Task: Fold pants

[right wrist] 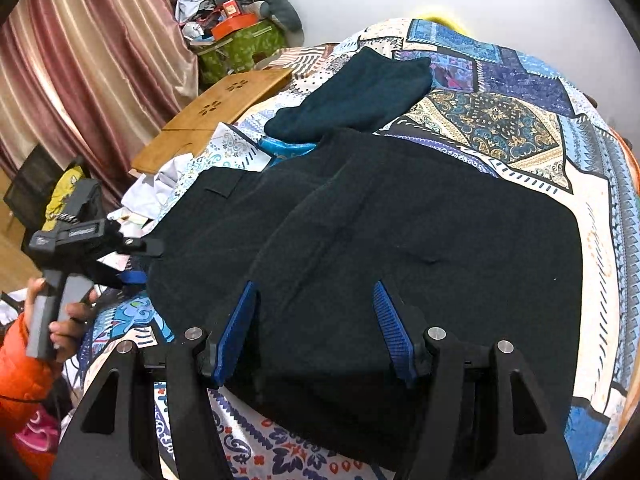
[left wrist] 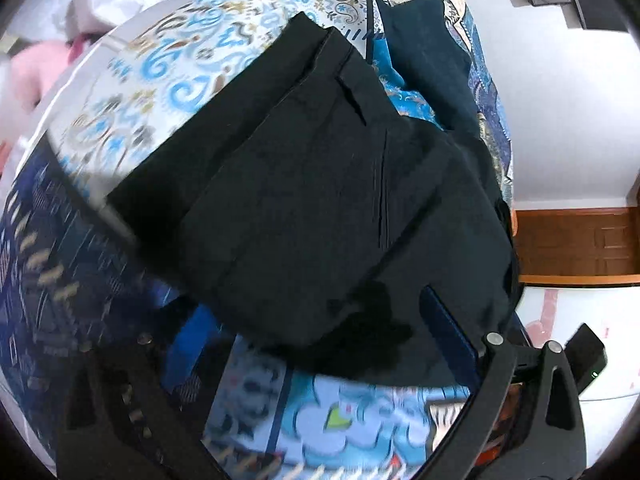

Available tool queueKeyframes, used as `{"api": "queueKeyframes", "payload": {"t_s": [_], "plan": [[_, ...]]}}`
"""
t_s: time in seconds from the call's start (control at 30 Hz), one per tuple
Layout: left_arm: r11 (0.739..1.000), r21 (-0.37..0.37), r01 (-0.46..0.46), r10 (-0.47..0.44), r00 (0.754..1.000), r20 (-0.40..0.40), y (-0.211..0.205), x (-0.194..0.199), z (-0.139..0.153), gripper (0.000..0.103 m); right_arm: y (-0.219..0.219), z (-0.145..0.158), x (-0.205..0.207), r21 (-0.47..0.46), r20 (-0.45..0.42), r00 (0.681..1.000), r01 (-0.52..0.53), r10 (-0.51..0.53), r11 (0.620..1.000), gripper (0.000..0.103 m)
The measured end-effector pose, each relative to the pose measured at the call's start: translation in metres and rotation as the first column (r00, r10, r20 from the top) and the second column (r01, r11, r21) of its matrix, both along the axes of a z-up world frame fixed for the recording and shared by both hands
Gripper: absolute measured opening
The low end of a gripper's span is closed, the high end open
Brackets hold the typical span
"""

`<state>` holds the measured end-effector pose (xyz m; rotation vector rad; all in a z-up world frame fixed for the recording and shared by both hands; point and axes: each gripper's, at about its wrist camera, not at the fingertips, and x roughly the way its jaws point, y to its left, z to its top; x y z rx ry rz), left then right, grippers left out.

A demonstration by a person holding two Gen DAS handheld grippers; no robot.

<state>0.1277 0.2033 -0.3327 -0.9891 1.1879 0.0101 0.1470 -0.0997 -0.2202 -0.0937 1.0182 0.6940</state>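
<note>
Between the parted fingers of the right tool [right wrist: 316,332] lies the near edge of the folded black pants [right wrist: 360,232] on the bed [right wrist: 520,128]; the left tool [left wrist: 280,360], also parted, should press the layers flat and square.

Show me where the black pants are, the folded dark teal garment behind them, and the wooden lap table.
black pants [right wrist: 420,240], right wrist view, on the flat top layer.
dark teal garment [right wrist: 360,92], right wrist view, on its middle.
wooden lap table [right wrist: 216,116], right wrist view, on its top near the flower cutouts.
</note>
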Motion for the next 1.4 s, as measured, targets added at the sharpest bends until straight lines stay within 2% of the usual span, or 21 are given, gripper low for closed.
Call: {"api": "queueKeyframes", "payload": {"t_s": [0.03,0.07,0.1,0.17,0.27,0.3,0.37,0.43,0.5,0.57,0.67,0.83,0.97,1.1,1.27,1.37,1.4], "plan": [[1.0,0.02,0.001,0.0,1.0,-0.011,-0.001,0.005,0.0,0.096,0.0,0.0,0.0,0.004,-0.001,1.0,0.0,0.0,1.0,0.058],[0.999,0.047,-0.004,0.005,1.0,-0.026,-0.003,0.009,0.001,0.086,0.0,0.0,0.0,0.006,-0.002,1.0,-0.001,0.001,1.0,0.058],[0.997,0.072,-0.002,0.004,0.999,-0.033,-0.005,0.013,0.002,0.066,-0.001,0.0,-0.001,0.009,-0.003,1.0,-0.002,0.002,1.0,0.058],[0.99,0.138,0.0,0.008,0.998,-0.055,-0.008,0.019,0.004,0.044,-0.002,0.0,-0.001,0.018,-0.007,1.0,-0.002,0.002,1.0,0.058],[0.978,0.208,-0.027,0.036,0.999,-0.041,-0.008,0.024,0.011,0.024,-0.002,0.0,-0.001,0.026,-0.009,1.0,0.0,0.0,1.0,0.057],[0.967,0.255,-0.026,0.033,0.999,-0.025,-0.011,0.024,0.018,0.022,-0.003,0.001,-0.001,0.027,-0.009,1.0,0.002,-0.002,1.0,0.057],[0.933,0.361,-0.016,0.015,1.0,0.005,-0.02,0.025,0.035,0.019,-0.004,0.002,-0.001,0.028,-0.008,1.0,0.007,-0.007,1.0,0.057],[0.883,0.47,0.002,-0.02,0.999,0.034,-0.032,0.03,0.056,0.017,-0.008,0.004,-0.002,0.033,-0.004,1.0,0.018,-0.018,0.999,0.057],[0.846,0.533,0.005,-0.05,0.996,0.07,-0.034,0.031,0.073,0.017,-0.014,0.007,-0.004,0.035,0.018,0.999,0.044,-0.044,0.998,0.057],[0.829,0.559,-0.017,-0.067,0.989,0.13,-0.033,0.033,0.099,0.017,-0.027,0.012,-0.007,0.043,0.044,0.995,0.09,-0.092,0.995,0.057],[0.817,0.575,-0.046,-0.099,0.971,0.219,-0.04,0.038,0.141,0.017,-0.052,0.02,-0.01,0.09,0.043,0.986,0.159,-0.163,0.983,0.057],[0.772,0.633,-0.06,-0.208,0.917,0.34,-0.071,0.052,0.206,0.016,-0.097,0.028,-0.012,0.081,0.076,0.955,0.279,-0.285,0.957,0.057],[0.765,0.643,-0.037,-0.301,0.861,0.409,-0.114,0.073,0.24,0.016,-0.129,0.025,-0.013,0.073,0.057,0.932,0.352,-0.357,0.933,0.057],[0.788,0.616,0.03,-0.38,0.81,0.447,-0.161,0.093,0.257,0.016,-0.152,0.02,-0.021,0.065,0.03,0.918,0.394,-0.396,0.917,0.057],[0.782,0.604,0.154,-0.489,0.752,0.441,-0.225,0.112,0.252,0.016,-0.169,0.019,-0.03,0.075,0.02,0.906,0.42,-0.423,0.904,0.057],[0.784,0.554,0.28,-0.553,0.72,0.419,-0.263,0.126,0.233,0.016,-0.178,0.02,-0.037,0.083,0.018,0.9,0.433,-0.435,0.898,0.057],[0.777,0.541,0.322,-0.576,0.71,0.405,-0.276,0.13,0.224,0.016,-0.181,0.019,-0.038,0.084,0.019,0.899,0.435,-0.438,0.896,0.057]]}}
